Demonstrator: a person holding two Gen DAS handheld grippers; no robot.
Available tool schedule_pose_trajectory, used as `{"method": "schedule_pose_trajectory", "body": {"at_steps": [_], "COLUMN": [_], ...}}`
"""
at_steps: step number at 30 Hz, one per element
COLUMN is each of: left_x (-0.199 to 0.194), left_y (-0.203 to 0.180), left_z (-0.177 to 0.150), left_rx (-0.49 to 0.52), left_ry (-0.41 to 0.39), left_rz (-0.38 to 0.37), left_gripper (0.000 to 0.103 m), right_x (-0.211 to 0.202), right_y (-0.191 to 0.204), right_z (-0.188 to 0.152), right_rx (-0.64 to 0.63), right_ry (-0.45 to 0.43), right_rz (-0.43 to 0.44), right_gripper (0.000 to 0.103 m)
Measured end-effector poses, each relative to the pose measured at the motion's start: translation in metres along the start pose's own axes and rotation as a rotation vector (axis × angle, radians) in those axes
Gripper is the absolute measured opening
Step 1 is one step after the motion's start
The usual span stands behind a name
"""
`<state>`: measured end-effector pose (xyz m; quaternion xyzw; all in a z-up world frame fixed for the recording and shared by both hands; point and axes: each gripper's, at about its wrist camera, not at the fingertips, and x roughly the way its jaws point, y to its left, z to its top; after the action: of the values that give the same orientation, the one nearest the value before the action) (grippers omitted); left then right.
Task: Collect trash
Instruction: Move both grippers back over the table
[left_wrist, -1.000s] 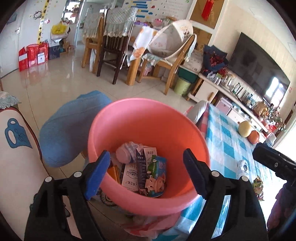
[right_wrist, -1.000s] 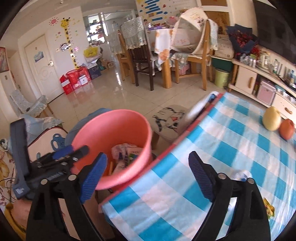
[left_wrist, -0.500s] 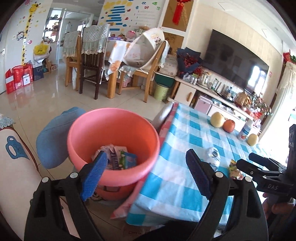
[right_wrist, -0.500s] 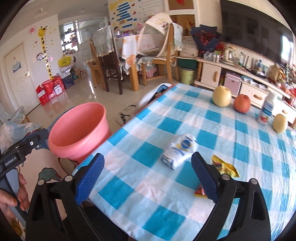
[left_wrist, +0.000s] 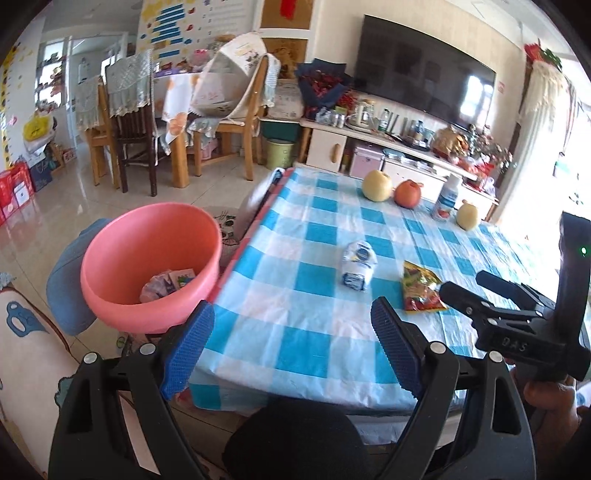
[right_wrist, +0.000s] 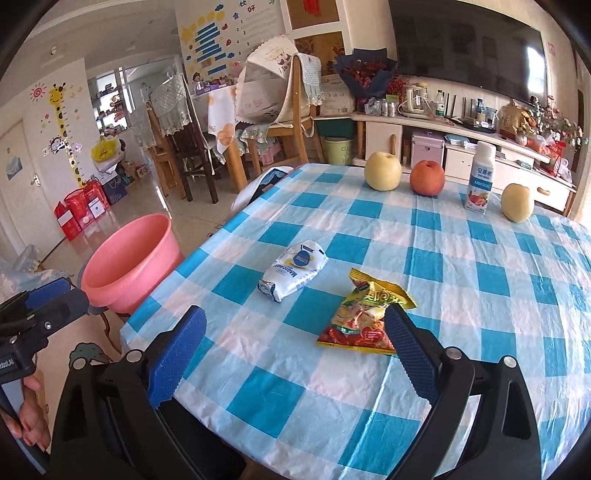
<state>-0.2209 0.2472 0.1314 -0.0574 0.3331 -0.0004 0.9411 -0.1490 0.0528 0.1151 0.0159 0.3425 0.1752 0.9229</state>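
A pink basin (left_wrist: 110, 295) with several wrappers (left_wrist: 166, 284) in it stands left of the table, off its edge. On the blue checked tablecloth (right_wrist: 461, 280) lie a white wrapped packet (right_wrist: 293, 269) and a yellow-red snack bag (right_wrist: 364, 317). My right gripper (right_wrist: 295, 317) hangs open over the table's near edge, and the snack bag lies just beyond its right finger. My left gripper (left_wrist: 291, 314) is open and empty, between the basin and the white packet (left_wrist: 357, 266). In the left wrist view the snack bag (left_wrist: 421, 291) lies right in front of the right gripper (left_wrist: 463, 282).
At the table's far side stand a pale pear (right_wrist: 383, 170), a red apple (right_wrist: 427, 178), a yogurt bottle (right_wrist: 480, 179) and another pear (right_wrist: 517, 203). A blue stool (left_wrist: 66, 291) sits beside the basin. Chairs (right_wrist: 184, 147) and a TV cabinet (right_wrist: 424, 125) lie beyond.
Both views swung right, away from the basin and onto the table. The packet and snack bag came into view; the basin slid to the left. Both jaws stand slightly wider.
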Motion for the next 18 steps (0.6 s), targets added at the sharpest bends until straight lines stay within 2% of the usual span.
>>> {"method": "schedule_pose_trajectory", "body": {"at_steps": [8,18], "left_x": [-0.019,-0.034], "left_y": [-0.039,-0.070], "left_z": [-0.003,-0.003], "left_rx": [0.091,0.151], "left_ry": [-0.006,-0.011], "left_rz": [-0.005,0.003], "left_gripper": [0.087,0.087], "right_x": [-0.017,-0.020], "right_y": [-0.026,-0.063], "right_z": [-0.005,-0.014], "right_rx": [0.037,0.108], "right_ry": [-0.014,0.026], "right_rz": [-0.001,0.004], "right_gripper": [0.096,0.096]}}
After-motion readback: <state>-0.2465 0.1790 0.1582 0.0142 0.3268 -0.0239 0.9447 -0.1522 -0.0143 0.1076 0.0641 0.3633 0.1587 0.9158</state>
